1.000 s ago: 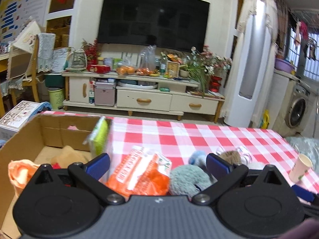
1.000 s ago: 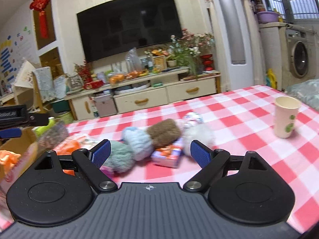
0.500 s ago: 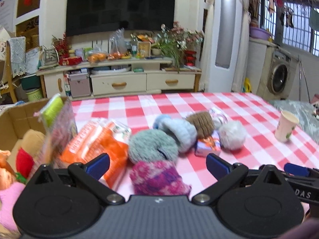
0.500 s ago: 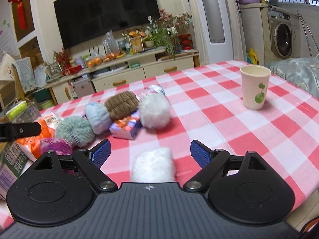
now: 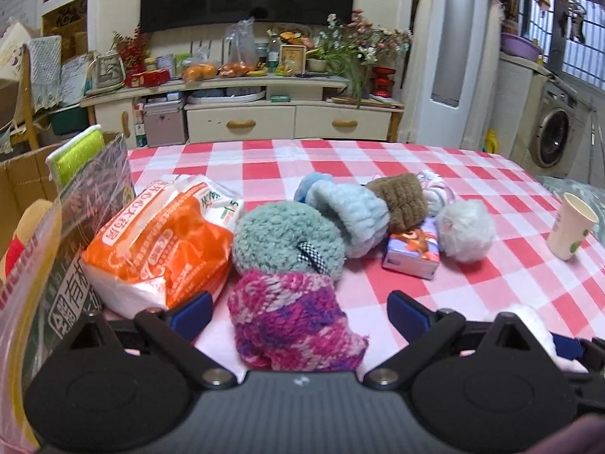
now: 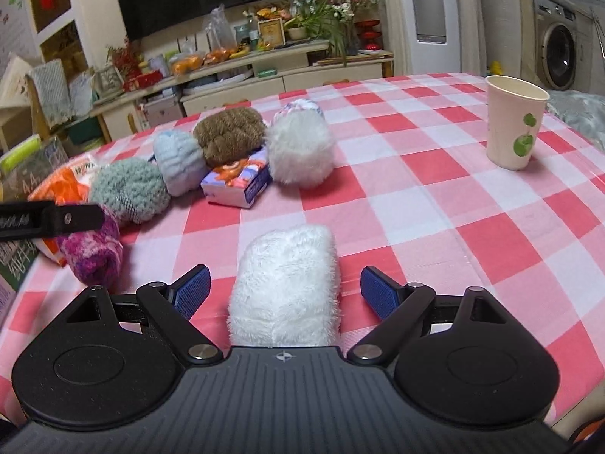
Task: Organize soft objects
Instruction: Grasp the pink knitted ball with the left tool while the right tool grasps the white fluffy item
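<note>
Soft rolls lie on the red-checked tablecloth [image 6: 453, 196]. My left gripper [image 5: 298, 312] is open around a pink-purple knit roll [image 5: 291, 317], also in the right wrist view [image 6: 92, 253]. My right gripper [image 6: 283, 293] is open around a white fluffy roll [image 6: 285, 283]. Behind lie a teal roll [image 5: 283, 242], a light blue roll [image 5: 351, 212], a brown roll [image 5: 402, 200], a white pompom roll [image 6: 300, 151] and a small tissue pack [image 6: 240, 183]. An orange tissue package [image 5: 159, 242] lies at the left.
A cardboard box [image 5: 22, 181] with soft toys stands at the left edge, with a clear bag [image 5: 87, 204] against it. A paper cup [image 6: 514, 126] stands at the right. A TV cabinet is beyond the table.
Both grippers moved right and down from the box side to the table. The pink-purple roll now sits between my left fingers and the white fluffy roll between my right fingers.
</note>
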Demonstrator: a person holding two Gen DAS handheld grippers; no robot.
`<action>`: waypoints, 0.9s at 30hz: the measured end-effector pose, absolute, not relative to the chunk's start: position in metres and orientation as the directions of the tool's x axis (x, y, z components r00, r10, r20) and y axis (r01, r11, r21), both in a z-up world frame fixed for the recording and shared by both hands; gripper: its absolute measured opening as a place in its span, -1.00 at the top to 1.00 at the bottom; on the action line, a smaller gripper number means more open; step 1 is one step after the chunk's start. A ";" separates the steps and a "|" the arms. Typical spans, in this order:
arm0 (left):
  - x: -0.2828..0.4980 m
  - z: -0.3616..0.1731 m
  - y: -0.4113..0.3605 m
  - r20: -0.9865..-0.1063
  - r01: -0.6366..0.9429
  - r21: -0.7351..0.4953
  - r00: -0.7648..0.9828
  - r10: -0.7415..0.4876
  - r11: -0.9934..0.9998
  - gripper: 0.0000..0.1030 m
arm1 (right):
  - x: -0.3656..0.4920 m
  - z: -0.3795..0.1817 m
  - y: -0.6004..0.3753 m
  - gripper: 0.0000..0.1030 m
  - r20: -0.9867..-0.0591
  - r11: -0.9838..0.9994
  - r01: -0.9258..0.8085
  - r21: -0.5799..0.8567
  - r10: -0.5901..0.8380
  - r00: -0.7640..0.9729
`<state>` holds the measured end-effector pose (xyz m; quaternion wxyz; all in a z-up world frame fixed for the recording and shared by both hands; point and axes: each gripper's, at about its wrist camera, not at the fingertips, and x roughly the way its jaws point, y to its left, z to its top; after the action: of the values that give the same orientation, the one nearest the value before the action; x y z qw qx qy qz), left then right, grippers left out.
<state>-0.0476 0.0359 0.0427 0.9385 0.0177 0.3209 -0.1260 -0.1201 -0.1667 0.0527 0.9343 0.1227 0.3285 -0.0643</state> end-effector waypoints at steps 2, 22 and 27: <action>-0.043 0.040 0.034 -0.616 0.228 -0.052 0.759 -0.211 0.972 -0.83 | -0.117 0.051 -0.167 -0.97 -0.636 0.965 0.193 0.176 -0.038 0.771; -0.033 0.034 0.028 -0.661 0.219 -0.028 0.728 -0.183 0.975 0.00 | -0.098 0.045 -0.162 -0.17 -0.619 0.981 0.123 0.148 -0.005 0.786; -0.036 0.040 0.032 -0.653 0.235 -0.048 0.728 -0.209 0.971 0.01 | -0.095 0.044 -0.162 -0.16 -0.614 0.977 0.122 0.174 0.011 0.789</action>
<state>-0.0357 0.0321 0.0402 0.9294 0.0188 0.3487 -0.1194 -0.0947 -0.1616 0.0439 0.9402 0.1025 0.3234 -0.0294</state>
